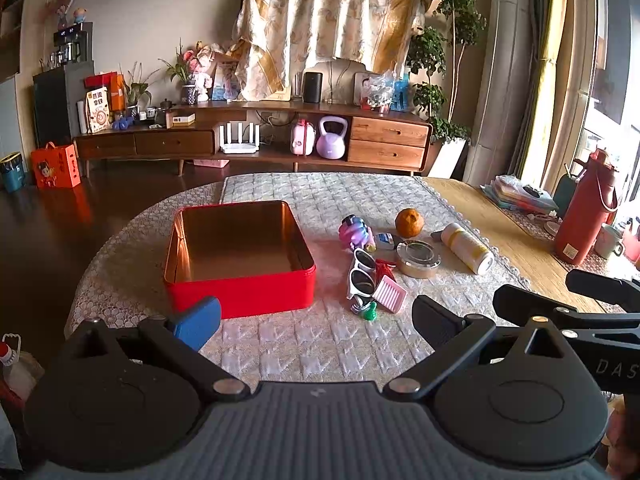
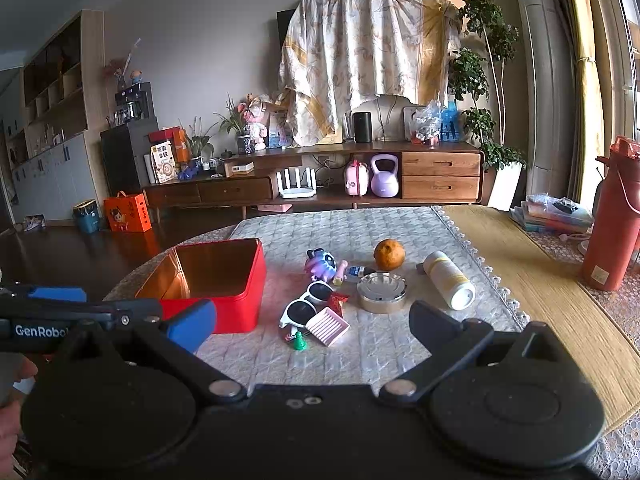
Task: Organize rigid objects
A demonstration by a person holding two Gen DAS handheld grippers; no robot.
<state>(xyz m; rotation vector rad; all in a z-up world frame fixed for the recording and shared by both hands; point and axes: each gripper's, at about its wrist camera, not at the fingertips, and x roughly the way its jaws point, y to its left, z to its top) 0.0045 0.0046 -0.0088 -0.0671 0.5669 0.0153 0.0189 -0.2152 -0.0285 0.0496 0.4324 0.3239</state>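
Empty red tin [image 1: 240, 256] left, clutter right, both claws wide apart and holding nothing.
On the desk [image 1: 320, 344]: sunglasses [image 1: 362, 276] look light, slippery; grip the bridge. Round tin [image 1: 418, 258] looks heavier; pinch its rim. Left claw [image 1: 316, 320] and right claw [image 2: 312, 322] hover nearside.

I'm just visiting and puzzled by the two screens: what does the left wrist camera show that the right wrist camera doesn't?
Only the left wrist view shows a mug beside the red bottle, and the right gripper poking in at the right edge. Only the right wrist view shows the tall wall shelves and the left gripper coming in from the left. Both show the empty red tin, sunglasses, orange, round metal tin, white bottle and pink tray on the quilted cloth. Each camera's own jaws are open.
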